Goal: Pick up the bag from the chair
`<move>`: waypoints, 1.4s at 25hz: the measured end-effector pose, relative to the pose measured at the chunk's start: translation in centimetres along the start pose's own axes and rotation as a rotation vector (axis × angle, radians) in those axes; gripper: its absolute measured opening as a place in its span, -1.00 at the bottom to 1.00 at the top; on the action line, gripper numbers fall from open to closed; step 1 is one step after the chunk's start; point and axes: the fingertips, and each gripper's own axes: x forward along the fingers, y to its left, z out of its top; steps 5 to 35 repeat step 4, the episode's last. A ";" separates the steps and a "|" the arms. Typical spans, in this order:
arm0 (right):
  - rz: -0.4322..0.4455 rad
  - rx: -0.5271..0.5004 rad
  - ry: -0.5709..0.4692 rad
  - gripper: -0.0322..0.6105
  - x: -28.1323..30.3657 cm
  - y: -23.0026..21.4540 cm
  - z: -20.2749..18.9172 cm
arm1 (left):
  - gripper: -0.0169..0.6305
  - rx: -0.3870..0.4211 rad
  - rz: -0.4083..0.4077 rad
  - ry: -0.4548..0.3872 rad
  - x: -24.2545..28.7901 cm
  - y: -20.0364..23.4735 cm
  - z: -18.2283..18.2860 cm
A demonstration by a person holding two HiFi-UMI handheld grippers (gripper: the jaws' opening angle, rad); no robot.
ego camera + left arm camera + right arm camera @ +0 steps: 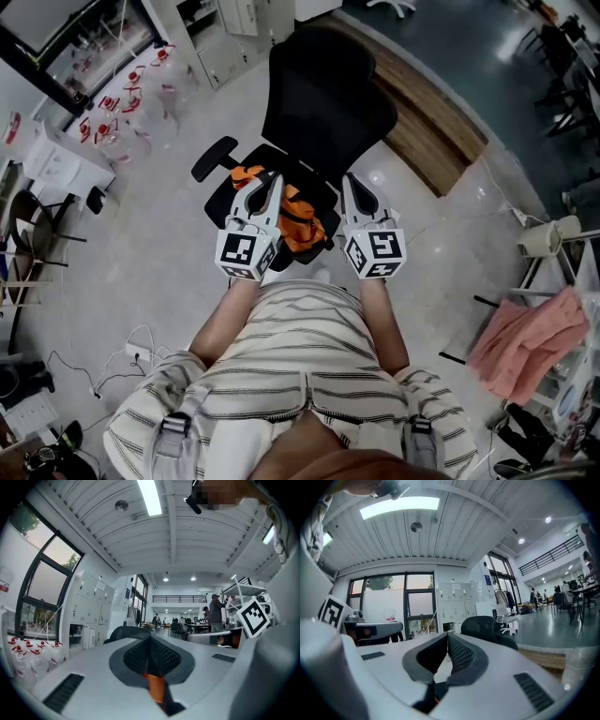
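Observation:
An orange bag point(302, 220) lies on the seat of a black office chair point(328, 103) in the head view. My left gripper point(273, 178) is held level over the bag's left part, and its jaws are shut. In the left gripper view the pads point(151, 639) meet, and a strip of orange point(154, 686) shows in the gap below them; I cannot tell whether anything is gripped. My right gripper point(350, 180) hovers just right of the bag over the seat. Its jaws point(447, 637) meet at the tips with nothing between them. The chair back point(480, 624) rises beyond them.
A wooden platform point(431, 122) runs behind the chair. Bottles with red tags point(122, 103) stand at the far left. Cables point(131, 352) lie on the floor at left, and a pink cloth point(525, 342) hangs at right. People point(215, 611) stand far off in the hall.

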 end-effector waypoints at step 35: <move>0.005 -0.003 0.005 -0.84 0.1 -0.2 -0.1 | -0.88 -0.002 0.004 -0.004 0.2 -0.1 0.0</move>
